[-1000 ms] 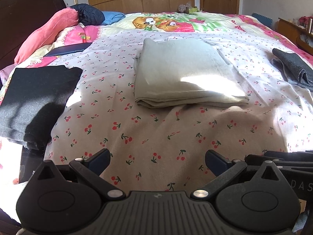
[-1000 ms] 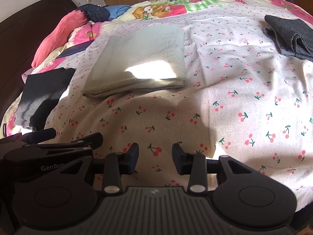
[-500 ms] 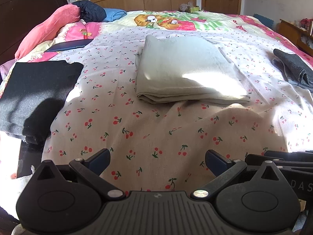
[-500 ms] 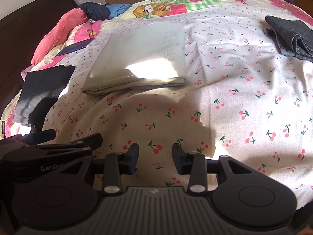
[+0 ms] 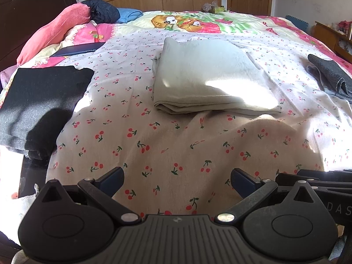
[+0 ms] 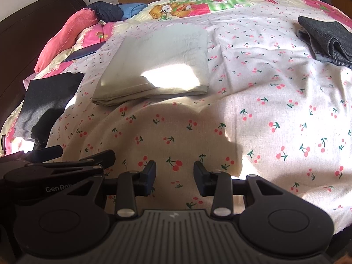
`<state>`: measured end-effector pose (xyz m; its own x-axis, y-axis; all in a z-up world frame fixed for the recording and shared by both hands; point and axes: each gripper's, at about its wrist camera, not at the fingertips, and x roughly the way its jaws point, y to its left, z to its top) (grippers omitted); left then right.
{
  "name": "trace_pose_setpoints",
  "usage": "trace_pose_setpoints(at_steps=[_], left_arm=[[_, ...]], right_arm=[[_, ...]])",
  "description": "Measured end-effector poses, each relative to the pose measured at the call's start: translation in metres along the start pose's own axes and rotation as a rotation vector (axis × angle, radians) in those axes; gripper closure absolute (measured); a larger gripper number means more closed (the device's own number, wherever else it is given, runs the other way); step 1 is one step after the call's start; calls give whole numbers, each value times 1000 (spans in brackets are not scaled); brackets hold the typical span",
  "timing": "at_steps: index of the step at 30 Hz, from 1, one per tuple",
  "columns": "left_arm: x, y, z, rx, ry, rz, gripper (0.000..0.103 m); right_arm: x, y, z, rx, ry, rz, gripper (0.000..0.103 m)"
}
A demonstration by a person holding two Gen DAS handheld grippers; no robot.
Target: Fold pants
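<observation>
The pale beige pants (image 5: pixel 209 81), folded into a flat rectangle, are lying on the white cherry-print bedsheet (image 5: pixel 154 145) in the middle of the bed, with a patch of sunlight falling across their near half. Nothing is touching them.

The left gripper (image 5: pixel 177 179) is hovering low over the sheet at the near edge, well short of the pants, with its blue-padded jaws standing wide apart and nothing between them. The right gripper (image 6: pixel 175 173) is sitting just beside it, to its right, jaws parted by a narrower gap, also holding nothing; only sheet is showing between the pads.

A folded black garment (image 5: pixel 39 101) is lying at the left edge of the bed, well apart from the pants. A folded dark grey garment (image 6: pixel 327 39) is resting near the right edge. Pink, dark navy and blue bedding (image 5: pixel 66 24) is piled against the dark wooden headboard (image 5: pixel 26 11) at far left. A cartoon-print quilt (image 5: pixel 198 22) is covering the far end
</observation>
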<state>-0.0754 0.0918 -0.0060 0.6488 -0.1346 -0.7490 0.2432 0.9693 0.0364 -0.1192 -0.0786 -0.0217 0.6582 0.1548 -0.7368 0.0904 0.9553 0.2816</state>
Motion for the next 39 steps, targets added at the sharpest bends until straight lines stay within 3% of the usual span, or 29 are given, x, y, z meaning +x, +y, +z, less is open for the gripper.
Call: trace_pose_setpoints(at_steps=[39], left_arm=[[0,0,-2,1,0,6,0]], right_arm=[[0,0,-1,0,1,1,64]])
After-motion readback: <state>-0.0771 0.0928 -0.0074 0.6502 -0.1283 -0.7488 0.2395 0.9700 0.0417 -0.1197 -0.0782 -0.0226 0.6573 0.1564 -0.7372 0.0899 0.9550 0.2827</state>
